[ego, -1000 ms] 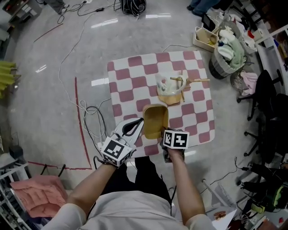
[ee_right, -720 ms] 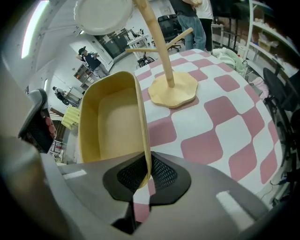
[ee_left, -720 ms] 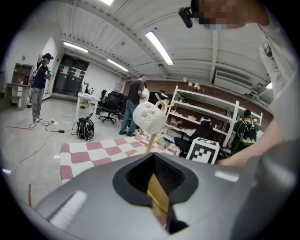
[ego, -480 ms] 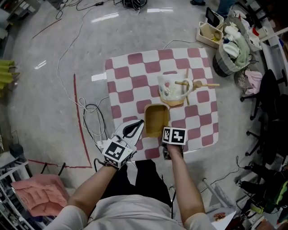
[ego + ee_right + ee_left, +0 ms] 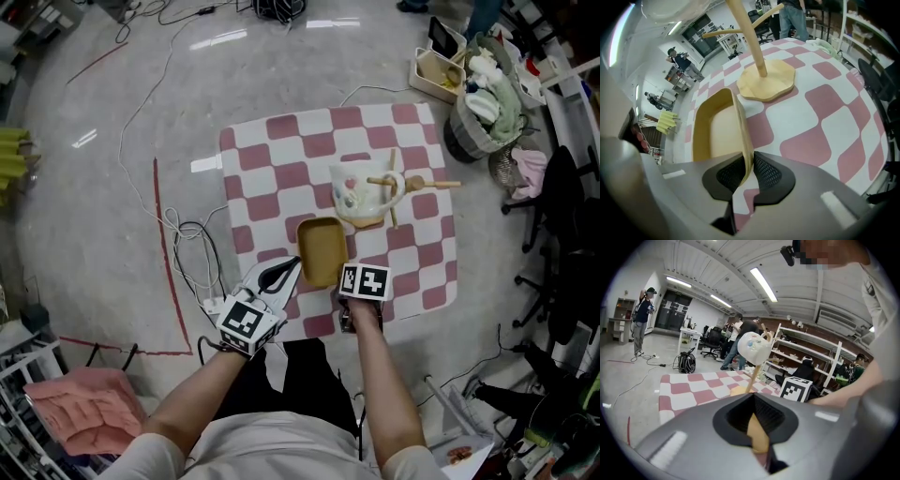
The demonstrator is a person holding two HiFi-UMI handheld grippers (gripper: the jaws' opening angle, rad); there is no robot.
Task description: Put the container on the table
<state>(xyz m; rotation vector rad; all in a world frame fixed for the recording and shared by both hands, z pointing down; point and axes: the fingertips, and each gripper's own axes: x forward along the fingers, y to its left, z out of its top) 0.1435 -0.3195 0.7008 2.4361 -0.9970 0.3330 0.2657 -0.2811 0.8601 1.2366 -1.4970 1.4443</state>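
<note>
The container – a shallow tan tray with rounded corners – lies on the checked table, in the half nearer to us and just short of the front edge. We hold it with the right gripper. In the right gripper view the jaws of that gripper are clamped on the tray's right wall close to its near corner, the black pads pressed against either face of the thin wall. The container runs away from the jaws with its far end low over the pink and white cloth. We cannot tell whether the near end rests on the cloth.

The left gripper points at the tray's near left corner, its tip just beside the left wall. In the left gripper view its fingertips meet, leaving a diamond-shaped opening between the pads behind them. A sliver of tan shows through that opening – we cannot tell whether anything is pinched there.

Just beyond the container stands a wooden mug stand, its flat base near the tray's far end. A white mug hangs on it. On the floor left of the table lie loose cables beside a red line.
</note>
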